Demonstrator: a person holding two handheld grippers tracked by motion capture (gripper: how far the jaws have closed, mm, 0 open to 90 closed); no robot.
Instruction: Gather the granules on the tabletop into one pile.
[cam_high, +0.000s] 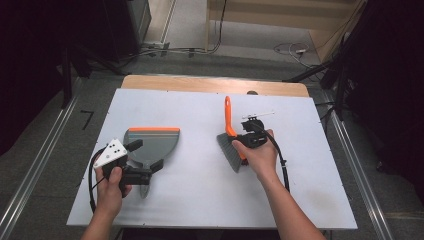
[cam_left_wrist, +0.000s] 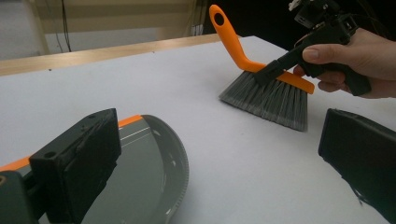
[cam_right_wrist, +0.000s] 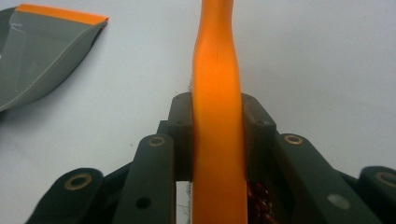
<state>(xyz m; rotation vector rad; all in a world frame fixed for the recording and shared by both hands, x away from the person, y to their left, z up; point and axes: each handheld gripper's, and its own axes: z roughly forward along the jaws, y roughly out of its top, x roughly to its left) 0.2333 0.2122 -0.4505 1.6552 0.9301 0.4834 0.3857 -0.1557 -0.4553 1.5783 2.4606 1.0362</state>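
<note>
White board covers the bench (cam_high: 200, 195), with a strip of bare wood showing along its far edge and grey floor with cables beyond.

On the left side of the bench lies a grey dustpan (cam_high: 152, 142) with an orange lip, the lip turned toward the far side. The left gripper (cam_high: 145, 159) sits over the near part of the dustpan, held in the person's left hand (cam_high: 111, 186), a grey three-cornered plate on top. In the left gripper view its fingers (cam_left_wrist: 77, 163) stand wide apart, one over the dustpan's curved rim, the other off to the side above bare bench; nothing is between them.

Right of centre is a brush (cam_high: 231, 135) with an orange handle and grey bristles. Its bristles rest on the bench while the handle rises and points toward the far edge. The right gripper (cam_high: 239, 141), in the right hand (cam_high: 260, 155), is closed on the brush where the handle meets the head. In the right gripper view the fingers (cam_right_wrist: 182, 135) press the orange handle from both sides, and the dustpan's orange lip shows at upper left.

Dustpan and brush lie well apart.
</note>
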